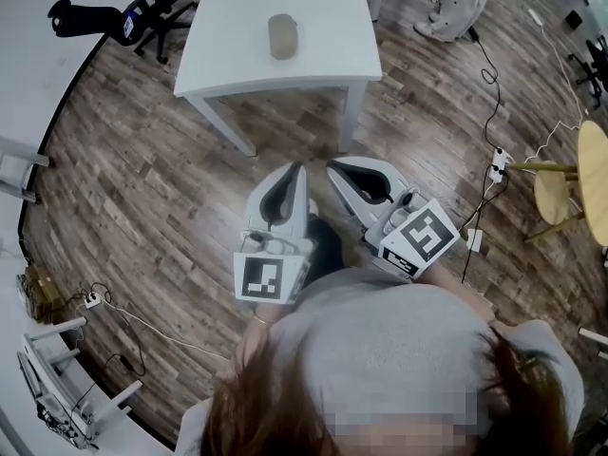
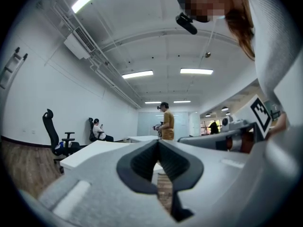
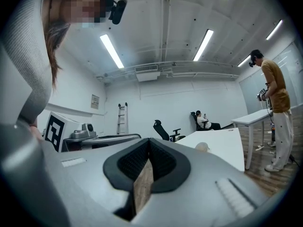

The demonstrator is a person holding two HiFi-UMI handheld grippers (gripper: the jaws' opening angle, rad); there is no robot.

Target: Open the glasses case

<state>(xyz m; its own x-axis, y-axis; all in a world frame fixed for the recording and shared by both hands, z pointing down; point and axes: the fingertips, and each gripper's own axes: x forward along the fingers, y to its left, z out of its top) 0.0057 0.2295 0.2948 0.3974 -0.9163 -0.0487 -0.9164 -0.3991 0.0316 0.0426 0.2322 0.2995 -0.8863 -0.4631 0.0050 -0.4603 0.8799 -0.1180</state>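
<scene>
A beige oval glasses case [image 1: 283, 36] lies shut on the white table [image 1: 237, 65] ahead; in the right gripper view the glasses case [image 3: 202, 147] shows as a small pale lump on the tabletop. Both grippers hang side by side over the wooden floor, well short of the table. My left gripper [image 1: 301, 167] is shut with nothing in it. My right gripper [image 1: 332, 167] is shut and empty too. In the left gripper view, my left gripper [image 2: 158, 142] points level toward the table [image 2: 94, 151], its jaws pressed together.
A black office chair [image 1: 142, 12] stands left of the table. A second white table [image 3: 258, 115] with a standing person [image 3: 277, 108] is at the right. Cables and a power strip [image 1: 498, 165] lie on the floor to the right, beside round wooden stools [image 1: 556, 193].
</scene>
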